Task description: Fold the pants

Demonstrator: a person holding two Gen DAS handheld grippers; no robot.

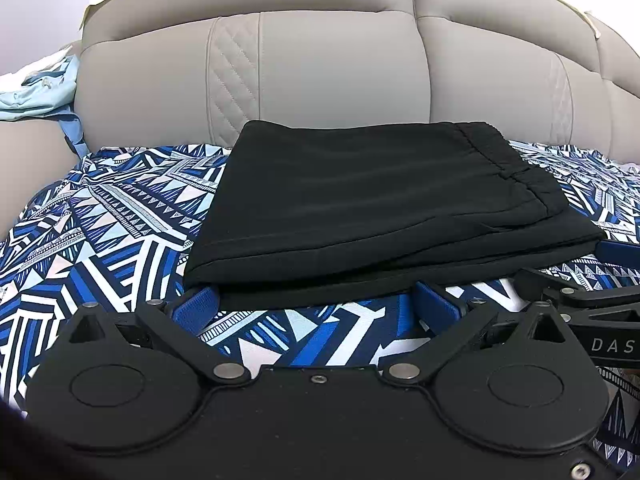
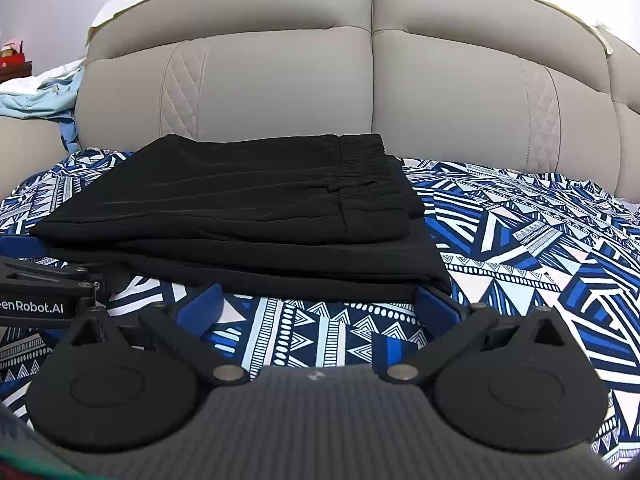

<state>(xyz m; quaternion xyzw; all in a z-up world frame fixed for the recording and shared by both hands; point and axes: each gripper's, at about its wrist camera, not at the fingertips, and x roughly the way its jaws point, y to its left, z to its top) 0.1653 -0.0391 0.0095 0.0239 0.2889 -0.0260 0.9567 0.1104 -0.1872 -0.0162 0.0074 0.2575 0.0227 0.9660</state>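
Folded black fabric pants (image 1: 372,204) lay on the blue-and-white geometric-patterned bedspread (image 1: 100,232), in front of the padded beige headboard (image 1: 320,72).

The left gripper (image 1: 316,300) stood with its blue-padded fingers (image 1: 198,306) spread wide, holding nothing, tips at the near edge of the stacked pants. The right gripper (image 2: 320,304) was likewise wide apart and empty, its blue fingers (image 2: 434,306) at the near right corner of the garment. The elastic waistband (image 2: 364,160) lay on top, toward the right. A light blue crumpled cloth (image 1: 36,88) sat at far left.
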